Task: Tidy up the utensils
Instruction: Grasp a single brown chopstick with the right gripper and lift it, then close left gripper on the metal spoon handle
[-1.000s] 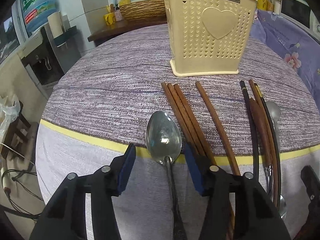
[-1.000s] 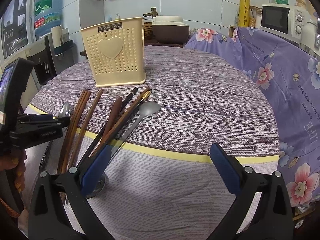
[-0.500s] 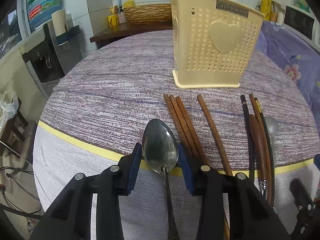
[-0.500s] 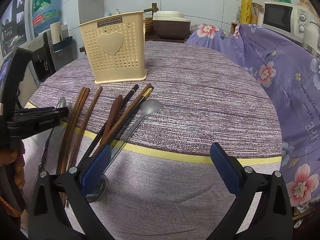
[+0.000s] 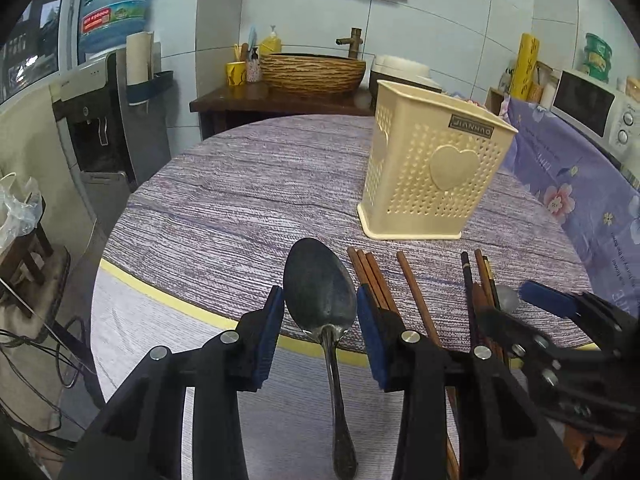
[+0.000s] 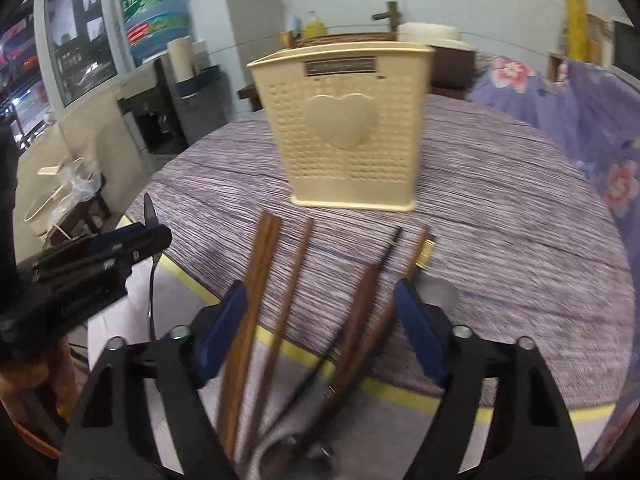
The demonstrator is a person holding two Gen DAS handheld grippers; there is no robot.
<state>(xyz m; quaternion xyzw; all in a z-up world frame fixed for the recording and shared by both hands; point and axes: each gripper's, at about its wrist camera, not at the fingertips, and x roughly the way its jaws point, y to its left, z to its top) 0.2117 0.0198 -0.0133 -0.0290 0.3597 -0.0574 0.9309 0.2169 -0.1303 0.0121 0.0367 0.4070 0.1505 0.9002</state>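
My left gripper is shut on a metal spoon, pads pressing the sides of its bowl, which is raised off the table. Several brown chopsticks lie in a row in front of the cream perforated utensil holder. In the right wrist view my right gripper hovers low over the chopsticks and a dark wooden spoon. Its jaws are closing with these between them, and the pads are not pressing on any. A second metal spoon lies just right of its right finger. The holder stands upright behind.
The round table carries a purple cloth with a yellow stripe near its front edge. A flowered purple cover drapes something at the right. A water dispenser and a wooden stool stand left of the table.
The left jaws closed onto the spoon's bowl and lifted it. The right gripper swung left over the chopsticks, and its jaws narrowed around them.
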